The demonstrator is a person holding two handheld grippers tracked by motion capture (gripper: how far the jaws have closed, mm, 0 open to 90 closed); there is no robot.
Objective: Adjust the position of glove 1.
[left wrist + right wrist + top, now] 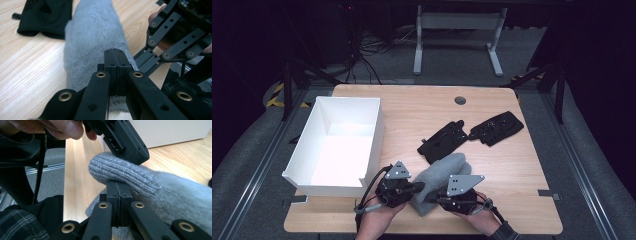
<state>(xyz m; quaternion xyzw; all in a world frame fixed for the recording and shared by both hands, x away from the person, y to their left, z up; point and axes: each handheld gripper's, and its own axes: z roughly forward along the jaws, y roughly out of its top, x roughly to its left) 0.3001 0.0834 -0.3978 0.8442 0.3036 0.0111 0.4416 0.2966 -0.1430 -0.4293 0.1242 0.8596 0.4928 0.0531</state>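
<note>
Leftmost, a white box (pixel 339 145) stands open-topped at the table's (pixel 522 200) left edge. Beside it, the left gripper (pixel 421 188) and right gripper (pixel 438 200) each pinch the cuff of a grey mitten (pixel 447 172) near the front edge, probably to lift it. Two black gloves (pixel 444 141) lie just beyond; bare wood opens rightward.

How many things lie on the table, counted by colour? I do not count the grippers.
Grey: 1, the grey knitted mitten, near the table's front edge
Black: 2, one black glove and a second black glove to its right
White: 1, the white box, at the left side
Total: 4
</note>
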